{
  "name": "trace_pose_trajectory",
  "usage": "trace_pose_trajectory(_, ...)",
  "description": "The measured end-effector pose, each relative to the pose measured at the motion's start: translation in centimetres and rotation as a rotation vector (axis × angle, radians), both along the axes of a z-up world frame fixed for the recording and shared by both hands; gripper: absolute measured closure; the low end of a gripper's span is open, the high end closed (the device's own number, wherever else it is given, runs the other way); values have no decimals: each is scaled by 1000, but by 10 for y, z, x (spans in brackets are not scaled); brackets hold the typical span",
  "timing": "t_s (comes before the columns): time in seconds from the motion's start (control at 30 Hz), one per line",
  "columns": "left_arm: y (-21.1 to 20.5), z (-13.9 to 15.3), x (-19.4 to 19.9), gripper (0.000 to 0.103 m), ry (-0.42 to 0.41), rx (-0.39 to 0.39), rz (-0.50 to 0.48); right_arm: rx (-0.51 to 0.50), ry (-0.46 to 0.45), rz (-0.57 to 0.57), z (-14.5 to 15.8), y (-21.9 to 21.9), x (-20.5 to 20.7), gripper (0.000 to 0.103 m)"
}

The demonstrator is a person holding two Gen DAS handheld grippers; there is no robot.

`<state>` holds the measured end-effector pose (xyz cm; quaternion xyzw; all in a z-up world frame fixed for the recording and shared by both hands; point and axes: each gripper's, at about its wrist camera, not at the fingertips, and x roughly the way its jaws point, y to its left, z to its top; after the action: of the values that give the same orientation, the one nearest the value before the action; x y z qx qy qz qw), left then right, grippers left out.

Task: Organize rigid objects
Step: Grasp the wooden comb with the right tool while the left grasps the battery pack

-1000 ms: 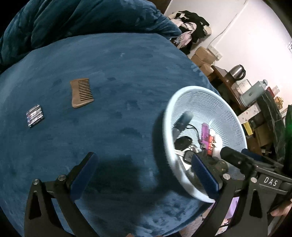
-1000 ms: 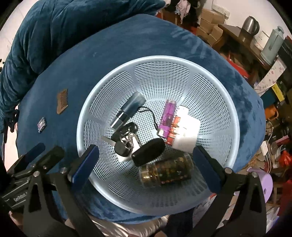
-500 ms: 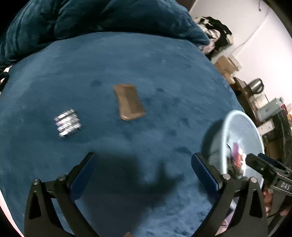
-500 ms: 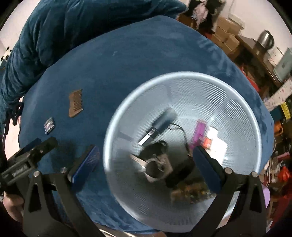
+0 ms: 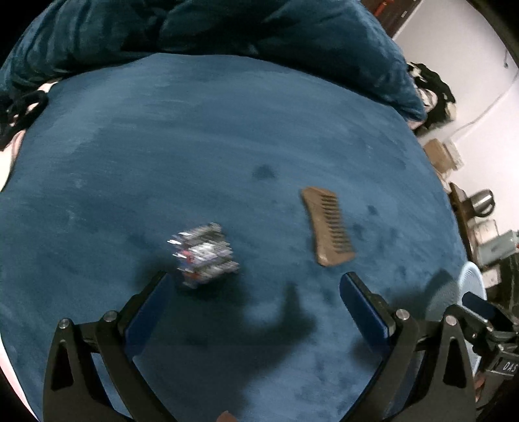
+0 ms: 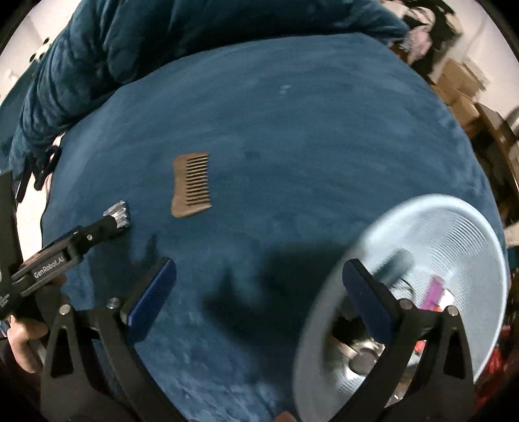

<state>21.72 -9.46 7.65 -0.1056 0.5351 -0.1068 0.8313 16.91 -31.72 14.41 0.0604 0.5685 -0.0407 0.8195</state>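
A brown wooden comb (image 5: 328, 226) lies on the blue velvet cloth; it also shows in the right wrist view (image 6: 191, 185). A small pack of batteries (image 5: 204, 256), blurred, lies just beyond my left gripper (image 5: 253, 292), nearest its left finger; the gripper is open and empty. In the right wrist view the pack (image 6: 118, 212) lies at the tip of the left gripper's arm. My right gripper (image 6: 259, 285) is open and empty, its right finger over the rim of the pale blue mesh basket (image 6: 454, 227), which holds several small items.
A rumpled blue blanket (image 5: 227, 26) lies along the far side. Cardboard boxes (image 6: 460, 81), a kettle (image 5: 483, 201) and clutter stand off to the right. The basket's edge (image 5: 470, 276) shows at the right of the left wrist view.
My left gripper has swung left away from the basket toward the battery pack and comb. My right gripper has shifted left, so the basket now sits at the lower right.
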Motion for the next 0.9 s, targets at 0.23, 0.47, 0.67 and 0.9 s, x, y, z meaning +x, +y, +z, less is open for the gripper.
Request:
trace_pose_trajectory(0.23, 46, -23, 15, 1, 45, -35, 111, 10, 15, 71, -29, 34, 54, 0)
trace_pose_trajectory(0.47, 63, -36, 20, 2, 65, -105, 161, 47, 70, 67, -69, 52, 98, 19)
trace_pose_trajectory(0.67, 60, -42, 24, 2, 84, -138, 175, 36, 113, 39, -92, 55, 112, 24)
trace_pose_trajectory(0.9, 39, -51, 34, 5, 91, -57, 155, 22, 96, 71, -82, 52, 72, 50)
